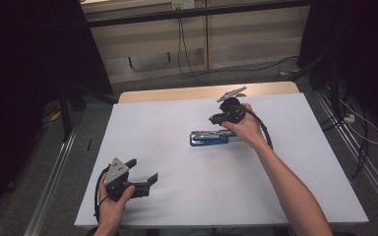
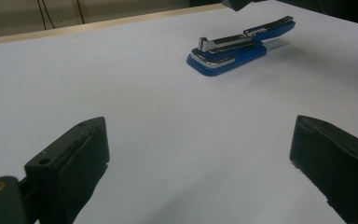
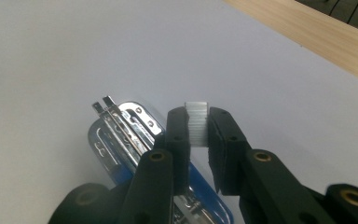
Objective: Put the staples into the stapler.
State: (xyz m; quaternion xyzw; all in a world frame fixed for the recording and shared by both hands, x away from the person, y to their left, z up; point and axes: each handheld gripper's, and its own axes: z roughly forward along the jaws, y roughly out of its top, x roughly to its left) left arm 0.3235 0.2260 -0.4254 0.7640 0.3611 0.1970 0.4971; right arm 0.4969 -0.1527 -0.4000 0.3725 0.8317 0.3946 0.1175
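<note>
nearest the person, the left gripper [image 1: 145, 173] hovers low over the front left part of the white table [image 1: 177, 196], its jaws spread wide with nothing between them, pointing across the bare surface toward the stapler [image 2: 240, 46]. further in, past the middle of the table, the blue stapler lies flat with its top arm swung open and the metal channel showing. the right gripper [image 1: 217, 118] hangs just above the stapler's far end, tipped down, jaws drawn narrow and pinching a small strip of staples [image 3: 197, 121] between the pads. beyond that, the table's wooden edge [image 1: 177, 93] and cables on the floor.
</note>
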